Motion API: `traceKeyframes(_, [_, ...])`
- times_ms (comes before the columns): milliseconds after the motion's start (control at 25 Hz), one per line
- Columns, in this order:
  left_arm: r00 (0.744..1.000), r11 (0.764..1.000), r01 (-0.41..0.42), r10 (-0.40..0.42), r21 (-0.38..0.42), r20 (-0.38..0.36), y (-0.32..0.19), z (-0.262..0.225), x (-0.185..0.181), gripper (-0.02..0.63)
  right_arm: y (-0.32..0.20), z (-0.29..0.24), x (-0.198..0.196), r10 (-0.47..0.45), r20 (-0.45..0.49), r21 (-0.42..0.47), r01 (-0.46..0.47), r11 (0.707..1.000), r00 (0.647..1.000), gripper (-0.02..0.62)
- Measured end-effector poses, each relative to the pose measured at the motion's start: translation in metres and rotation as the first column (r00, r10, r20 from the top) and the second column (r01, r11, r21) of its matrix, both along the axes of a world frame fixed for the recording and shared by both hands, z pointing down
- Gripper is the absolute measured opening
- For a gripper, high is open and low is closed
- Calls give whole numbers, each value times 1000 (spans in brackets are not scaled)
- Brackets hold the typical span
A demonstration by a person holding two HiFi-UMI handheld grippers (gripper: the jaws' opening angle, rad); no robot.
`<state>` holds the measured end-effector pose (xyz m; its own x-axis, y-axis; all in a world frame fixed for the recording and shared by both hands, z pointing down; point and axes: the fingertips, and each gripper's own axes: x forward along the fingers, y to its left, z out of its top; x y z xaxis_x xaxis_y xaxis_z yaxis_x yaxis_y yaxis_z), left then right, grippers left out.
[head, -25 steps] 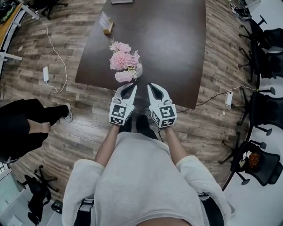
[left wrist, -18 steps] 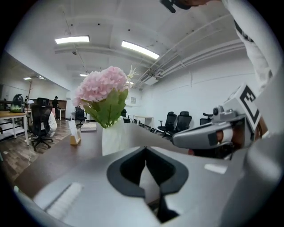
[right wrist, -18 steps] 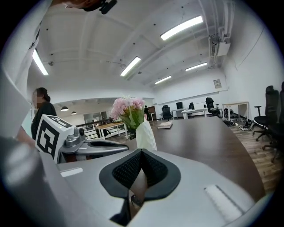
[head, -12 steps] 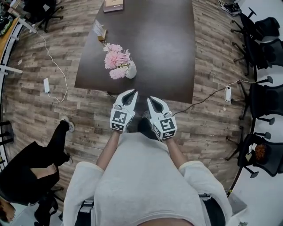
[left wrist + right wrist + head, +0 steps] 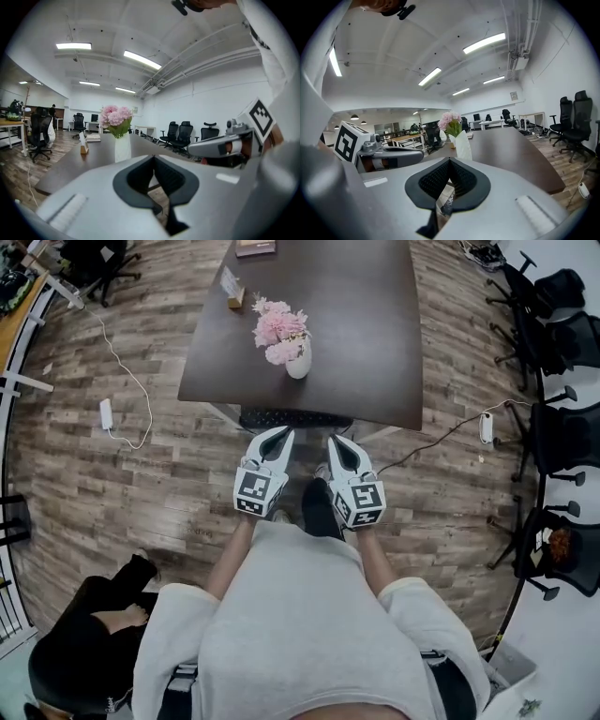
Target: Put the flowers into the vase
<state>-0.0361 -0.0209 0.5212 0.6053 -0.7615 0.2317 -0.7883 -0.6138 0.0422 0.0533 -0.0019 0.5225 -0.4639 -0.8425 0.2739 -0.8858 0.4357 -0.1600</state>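
Left gripper (image 5: 283, 434) and right gripper (image 5: 335, 440) both clenched and empty, short of the table (image 5: 375, 334).
From the left gripper, the pink flowers (image 5: 278, 326) stand at twelve o'clock, well apart, upright in the white vase (image 5: 299, 362) near the table's closest edge. From the right gripper the vase lies at about eleven o'clock. Both grippers sit side by side over the floor (image 5: 141, 493), jaws pressed together on nothing.

Both tongs, left (image 5: 277, 436) and right (image 5: 338, 442), closed and empty, side by side.
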Motion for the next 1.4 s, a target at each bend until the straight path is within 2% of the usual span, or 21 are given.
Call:
traceKeyframes(280, [1000,1000,6,-6,5,-8,43,-4,-23,11,42,-7,-14,19,-23,20,-18,1000,1000,-5])
traceKeyframes(560, [1000,1000,5,-5,8,-9,72,-3,-28,11,68,-10,-18,25,-33,34,-23,999,999,-5])
traceKeyframes(1400, [1000,1000,-12,12,15,-8,90,-2,-26,11,88,-16,-21,30,-47,46,-28,999,998,-5])
